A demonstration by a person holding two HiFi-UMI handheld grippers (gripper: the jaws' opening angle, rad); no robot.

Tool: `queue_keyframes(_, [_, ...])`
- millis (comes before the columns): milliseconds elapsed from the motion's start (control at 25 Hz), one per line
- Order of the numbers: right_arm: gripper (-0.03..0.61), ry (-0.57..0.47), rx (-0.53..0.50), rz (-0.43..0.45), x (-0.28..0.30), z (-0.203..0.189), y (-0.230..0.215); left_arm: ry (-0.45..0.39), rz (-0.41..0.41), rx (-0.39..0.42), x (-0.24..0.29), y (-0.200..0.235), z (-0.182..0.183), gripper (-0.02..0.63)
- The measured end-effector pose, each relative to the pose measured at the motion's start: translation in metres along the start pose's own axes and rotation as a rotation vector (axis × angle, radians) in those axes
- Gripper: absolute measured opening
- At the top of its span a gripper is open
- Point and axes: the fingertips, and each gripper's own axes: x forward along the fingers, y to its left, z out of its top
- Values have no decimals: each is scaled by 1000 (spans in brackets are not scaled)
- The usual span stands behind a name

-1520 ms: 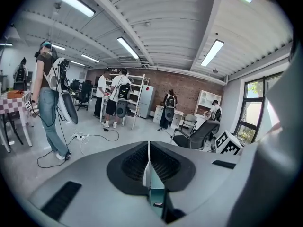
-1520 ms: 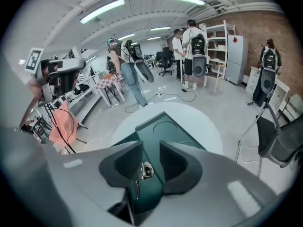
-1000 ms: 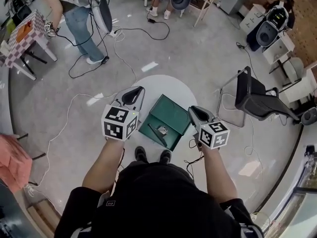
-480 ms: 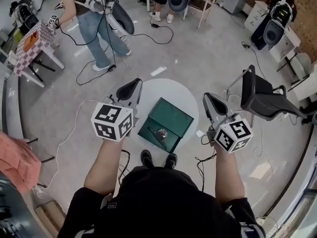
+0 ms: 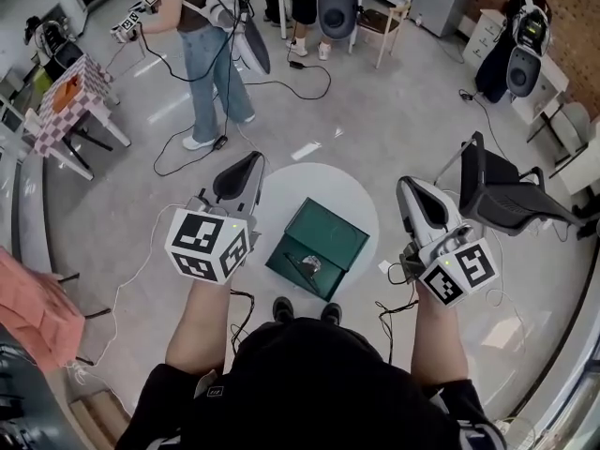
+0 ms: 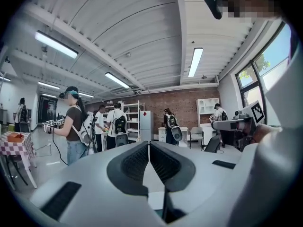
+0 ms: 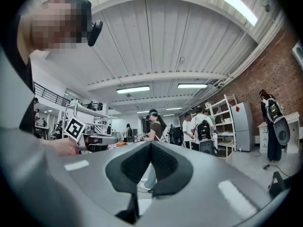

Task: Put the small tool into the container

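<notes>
Btwn L gripper (image 5: 251, 160) & R gripper (image 5: 406, 185): small tool (image 5: 307, 267) in container (image 5: 330, 226).

Inside the green container (image 5: 330, 234), the shiny small tool (image 5: 308, 266) shows too small to identify. At nine o'clock a pink cloth (image 5: 28, 312) is cut by the frame's edge; at six, the wearer's torso (image 5: 309, 382) hides the heels of both shoes (image 5: 281, 307).

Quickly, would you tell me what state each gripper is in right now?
Left gripper: jaws closed, holding nothing.
Right gripper: jaws closed, holding nothing.
</notes>
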Motion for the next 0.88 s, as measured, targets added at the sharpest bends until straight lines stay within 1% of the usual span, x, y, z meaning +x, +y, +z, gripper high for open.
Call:
queue_keyframes(120, [11, -38, -56, 16, 8, 25, -1, -25, -10, 1, 6, 7, 15, 15])
queue_keyframes(200, [9, -67, -83, 14, 13, 39, -3, -47, 2, -10, 7, 14, 27, 15])
queue_keyframes(280, [9, -91, -83, -2, 16, 45, -4, -48, 25, -10, 6, 21, 30, 15])
queue_keyframes(400, [9, -104, -58, -24, 17, 40, -5, -21, 39, -16, 7, 22, 20, 15])
queue_keyframes(600, [8, -81, -25, -53, 17, 18, -11, 11, 45, -32, 9, 21, 0, 15])
queue_keyframes(880, [8, -45, -40, -47, 20, 4, -6, 29, 45, -44, 11, 21, -13, 15])
